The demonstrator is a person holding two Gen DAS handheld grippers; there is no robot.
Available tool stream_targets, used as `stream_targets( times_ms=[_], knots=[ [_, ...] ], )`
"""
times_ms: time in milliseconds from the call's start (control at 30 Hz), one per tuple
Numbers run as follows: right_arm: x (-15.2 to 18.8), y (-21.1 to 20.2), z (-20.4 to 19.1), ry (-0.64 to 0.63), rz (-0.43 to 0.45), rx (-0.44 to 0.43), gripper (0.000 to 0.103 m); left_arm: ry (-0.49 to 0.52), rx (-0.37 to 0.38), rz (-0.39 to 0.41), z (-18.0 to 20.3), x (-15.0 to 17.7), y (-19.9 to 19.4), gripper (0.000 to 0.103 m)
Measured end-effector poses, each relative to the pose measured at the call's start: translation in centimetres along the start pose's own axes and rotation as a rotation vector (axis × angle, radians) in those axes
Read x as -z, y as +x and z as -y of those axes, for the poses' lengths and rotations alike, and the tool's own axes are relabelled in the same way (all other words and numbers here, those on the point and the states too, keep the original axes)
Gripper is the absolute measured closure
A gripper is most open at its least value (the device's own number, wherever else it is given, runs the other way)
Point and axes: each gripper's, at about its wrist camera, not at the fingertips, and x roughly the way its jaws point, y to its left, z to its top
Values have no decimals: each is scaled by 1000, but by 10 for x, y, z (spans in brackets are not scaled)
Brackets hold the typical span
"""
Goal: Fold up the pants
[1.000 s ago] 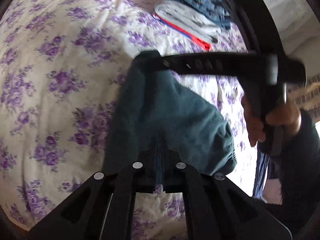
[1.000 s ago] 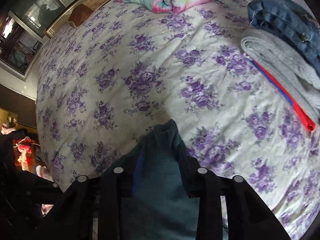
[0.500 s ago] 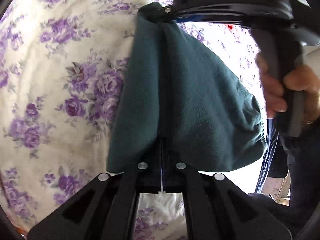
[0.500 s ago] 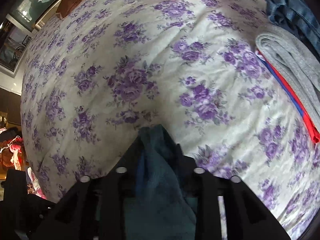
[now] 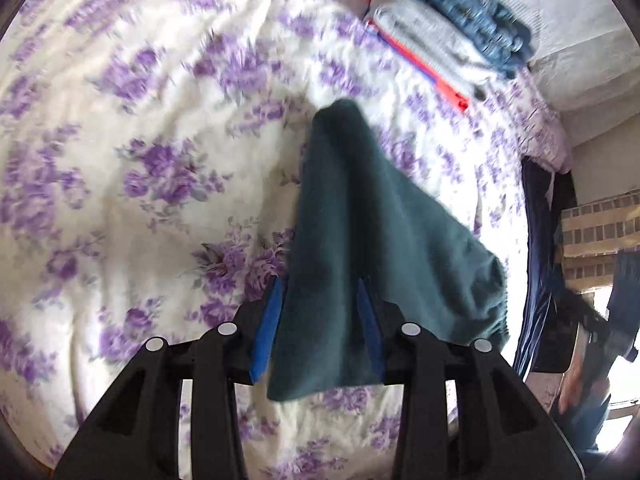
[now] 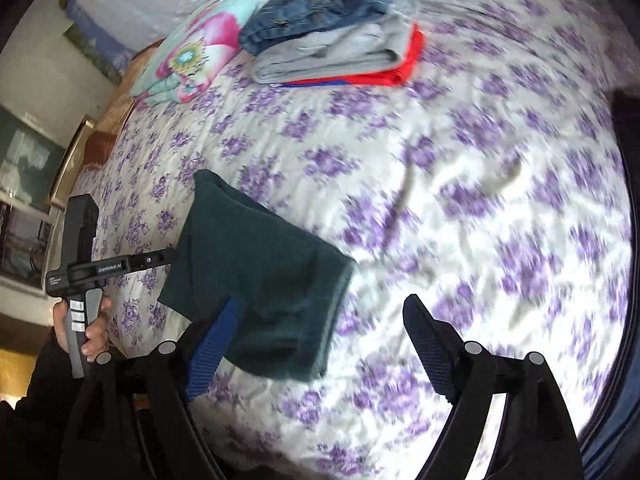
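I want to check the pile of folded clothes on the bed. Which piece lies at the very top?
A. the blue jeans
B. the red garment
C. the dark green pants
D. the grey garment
A: in the right wrist view the blue jeans sit on the grey garment, with the red garment beneath.

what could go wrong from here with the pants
1. The pants lie between the open pads of the left gripper. Pulling it back carelessly could drag the cloth and undo the fold.
2. One finger of the open right gripper overlaps the near edge of the pants, so its textured pad might snag that edge.
3. Both views are blurred, suggesting fast motion, and the bed is soft and wrinkled, so the fold may shift.
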Motion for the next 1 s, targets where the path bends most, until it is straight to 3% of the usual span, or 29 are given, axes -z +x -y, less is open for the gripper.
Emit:
stream_targets(
  times_ms=[33, 100, 167, 233, 267, 300, 367, 533, 700, 767, 800, 833, 933, 967, 1000],
  knots=[
    [14, -4, 11, 47, 7, -4, 18, -5, 8, -21, -1, -2, 6, 63],
    [34, -4, 23, 120, 9, -10, 18, -5, 13, -59, -3, -4, 17, 44],
    [48, -1, 35, 168, 2, -27, 18, -4, -1, -84, 0, -7, 31, 42],
    [52, 8, 39, 193, -13, -40, 18, -2, -25, -76, 3, -10, 33, 52],
    [53, 11, 39, 204, -13, -59, 18, 6, -30, -69, 5, -11, 30, 69],
    [50, 15, 37, 208, -8, -92, 18, 15, -39, -64, 4, -11, 27, 77],
    [44, 23, 34, 216, 10, -151, 18, 2, -2, -49, -3, -8, 20, 81],
    [19, 66, 17, 214, -63, -244, 18, -31, 47, -18, -16, 2, 6, 83],
    [9, 111, -1, 170, -163, -242, 18, -73, 57, -16, -35, 10, 2, 82],
    [9, 124, -6, 164, -172, -232, 19, -92, 56, -23, -42, 11, 5, 77],
    [9, 124, -11, 142, -148, -223, 41, -86, 47, -27, -42, 12, 6, 73],
    [9, 123, -18, 106, -137, -230, 80, -76, 36, -29, -38, 11, 8, 71],
    [7, 111, -25, 82, -109, -259, 84, -46, 11, -40, -26, 11, 10, 67],
    [6, 104, -28, 69, -89, -264, 84, -48, 15, -35, -24, 11, 8, 71],
    [6, 97, -31, 59, -71, -267, 84, -48, 22, -23, -21, 11, 5, 80]
  ],
)
